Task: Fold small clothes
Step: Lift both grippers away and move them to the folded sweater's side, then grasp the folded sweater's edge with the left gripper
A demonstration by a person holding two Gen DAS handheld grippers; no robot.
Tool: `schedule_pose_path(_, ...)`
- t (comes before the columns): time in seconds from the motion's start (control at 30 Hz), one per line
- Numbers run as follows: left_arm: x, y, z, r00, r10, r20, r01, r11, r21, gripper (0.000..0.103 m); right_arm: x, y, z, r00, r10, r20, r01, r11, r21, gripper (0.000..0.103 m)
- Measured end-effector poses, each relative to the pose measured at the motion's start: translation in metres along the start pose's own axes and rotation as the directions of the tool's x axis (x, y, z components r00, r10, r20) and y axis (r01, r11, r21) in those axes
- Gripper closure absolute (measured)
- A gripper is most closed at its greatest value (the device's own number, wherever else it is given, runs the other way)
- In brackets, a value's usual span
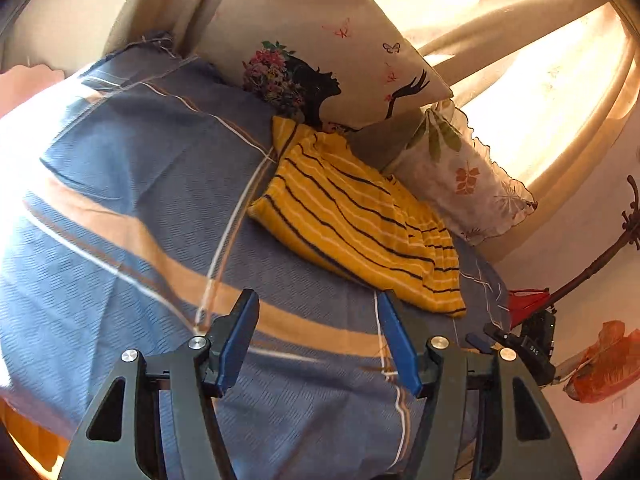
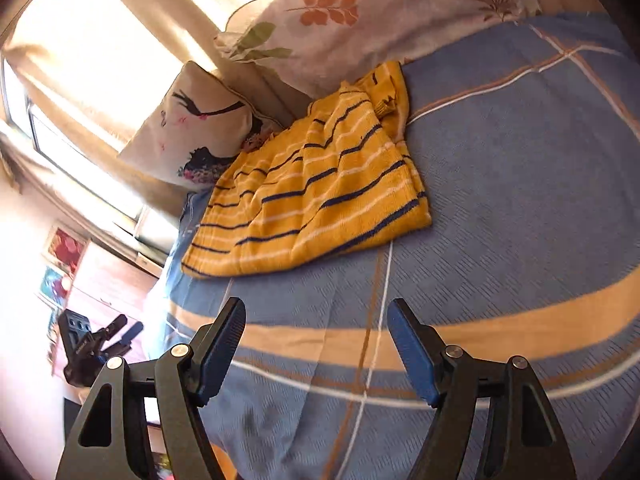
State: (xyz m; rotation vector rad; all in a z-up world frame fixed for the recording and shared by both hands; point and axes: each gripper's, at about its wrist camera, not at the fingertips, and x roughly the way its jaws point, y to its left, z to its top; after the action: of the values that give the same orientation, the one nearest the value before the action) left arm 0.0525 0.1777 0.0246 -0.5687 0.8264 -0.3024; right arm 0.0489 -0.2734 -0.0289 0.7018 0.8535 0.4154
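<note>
Left claw (image 1: 316,300) – open | yellow striped garment (image 1: 352,220) – folded, rumpled, on bedsheet (image 1: 140,184)

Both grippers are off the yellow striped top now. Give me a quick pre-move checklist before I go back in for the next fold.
1. Left gripper empty, jaws apart: ok.
2. Right gripper empty, jaws apart: ok.
3. Yellow striped top lying on the blue bedsheet, in view of both cameras: ok.
4. Top flat and smooth: not ok, rumpled with a raised fold near the leaf-print pillow.
5. Top clear of the silhouette cushion: not ok, its far edge sits against it.
6. Fold finished: cannot tell.
</note>
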Motion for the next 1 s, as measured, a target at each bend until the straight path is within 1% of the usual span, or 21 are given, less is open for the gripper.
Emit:
schedule_pose_path(0.03,0.015,0.000,0.007,1.000,0.003,-0.011,-0.004,1.000,-0.008,0.042,0.008,-0.002,0.003,1.000,0.012,0.000,-0.012,1.000,0.026,0.025)
schedule_pose_path(0.1,0.046,0.001,0.020,0.999,0.028,-0.043,-0.028,1.000,0.008,0.042,0.027,-0.003,0.008,1.000,0.004,-0.009,-0.004,0.999,0.053,0.025)
schedule_pose_path(0.13,0.061,0.003,0.025,0.997,0.052,-0.058,-0.052,0.999,0.005,0.042,0.032,-0.003,0.010,1.000,0.002,-0.005,-0.002,0.998,0.056,0.025)
schedule_pose_path(0.17,0.074,0.007,0.029,0.995,0.058,-0.075,-0.059,0.998,-0.011,0.042,0.034,-0.001,0.013,1.000,-0.002,0.005,0.001,0.999,0.050,0.025)
schedule_pose_path(0.23,0.098,0.017,0.034,0.993,0.044,-0.110,-0.051,0.997,-0.058,0.042,0.040,0.002,0.019,1.000,-0.008,-0.006,0.009,0.999,0.045,0.025)
schedule_pose_path(0.3,0.114,0.023,0.040,0.992,0.027,-0.123,-0.039,0.995,-0.095,0.042,0.046,0.001,0.028,1.000,-0.019,-0.007,0.019,0.999,0.043,0.025)
schedule_pose_path(0.37,0.121,0.024,0.046,0.994,0.016,-0.110,-0.027,0.995,-0.100,0.041,0.053,0.001,0.038,1.000,-0.021,-0.003,0.021,0.999,0.048,0.025)
schedule_pose_path(0.47,0.130,0.026,0.056,0.995,-0.015,-0.097,0.002,0.992,-0.126,0.036,0.062,-0.002,0.054,1.000,-0.013,0.008,0.012,0.998,0.069,0.025)
schedule_pose_path(0.67,0.143,0.034,0.068,0.994,-0.087,-0.063,0.073,0.976,-0.204,0.030,0.082,-0.002,0.076,0.999,-0.018,0.037,0.015,0.996,0.091,0.023)
schedule_pose_path(0.73,0.147,0.033,0.071,0.994,-0.090,-0.057,0.075,0.972,-0.221,0.030,0.085,-0.003,0.077,0.997,-0.029,0.067,0.023,0.995,0.094,0.023)
schedule_pose_path(0.77,0.148,0.031,0.072,0.995,-0.079,-0.061,0.065,0.975,-0.214,0.030,0.086,-0.001,0.078,0.996,-0.042,0.076,0.035,0.996,0.085,0.024)
schedule_pose_path(0.8,0.149,0.028,0.073,0.996,-0.059,-0.070,0.043,0.978,-0.203,0.047,0.088,0.001,0.078,0.995,-0.059,0.076,0.053,0.996,0.072,0.026)
schedule_pose_path(0.83,0.151,0.027,0.073,0.995,-0.044,-0.095,0.025,0.981,-0.195,0.065,0.090,0.002,0.079,0.995,-0.076,0.069,0.072,0.995,0.063,0.038)
schedule_pose_path(0.87,0.154,0.027,0.074,0.992,-0.033,-0.124,0.008,0.981,-0.192,0.097,0.092,-0.001,0.079,0.996,-0.076,0.054,0.072,0.995,0.070,0.051)
schedule_pose_path(0.9,0.151,0.028,0.074,0.992,-0.031,-0.124,0.006,0.980,-0.199,0.096,0.092,-0.005,0.079,0.998,-0.055,0.040,0.051,0.994,0.095,0.072)
schedule_pose_path(0.93,0.145,0.029,0.074,0.994,-0.030,-0.105,0.008,0.979,-0.206,0.096,0.090,-0.011,0.079,0.998,-0.040,0.041,0.035,0.992,0.122,0.074)
schedule_pose_path(1.0,0.133,0.031,0.074,0.996,-0.045,-0.079,0.026,0.975,-0.219,0.096,0.082,-0.017,0.078,0.998,-0.034,0.052,0.027,0.989,0.145,0.075)
